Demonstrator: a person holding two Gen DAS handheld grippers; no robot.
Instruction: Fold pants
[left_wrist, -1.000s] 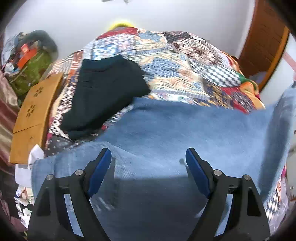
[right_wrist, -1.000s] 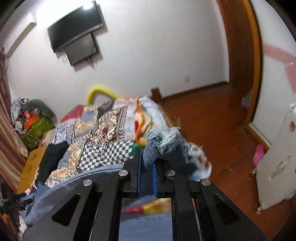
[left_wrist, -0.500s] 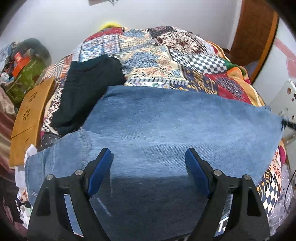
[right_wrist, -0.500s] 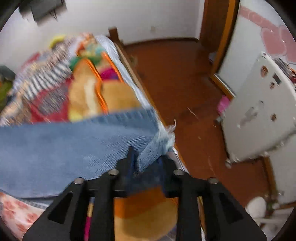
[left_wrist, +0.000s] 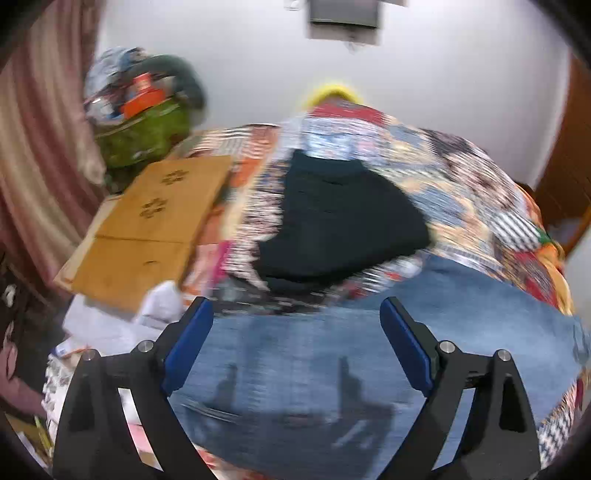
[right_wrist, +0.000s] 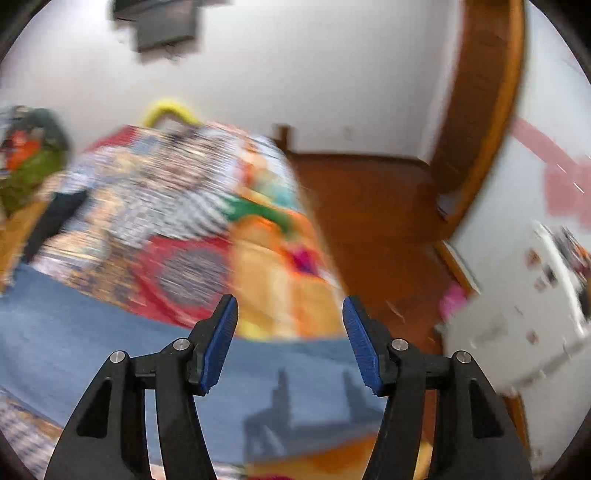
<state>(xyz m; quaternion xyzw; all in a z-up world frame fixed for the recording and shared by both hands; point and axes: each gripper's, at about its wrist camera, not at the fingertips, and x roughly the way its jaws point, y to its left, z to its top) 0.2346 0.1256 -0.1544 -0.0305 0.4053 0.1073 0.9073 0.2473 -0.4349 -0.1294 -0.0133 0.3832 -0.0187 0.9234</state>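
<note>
While both grippers gape above the jeans (left_wrist: 295, 369), no writing reads.

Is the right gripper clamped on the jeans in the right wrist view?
No, the right gripper is open, its fingers spread apart above the jeans with nothing between them.

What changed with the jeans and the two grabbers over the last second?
The right gripper let go of the frayed hem and now stands open above the jeans, which lie flat on the quilt. The left gripper stayed open; the black garment stayed put.
</note>
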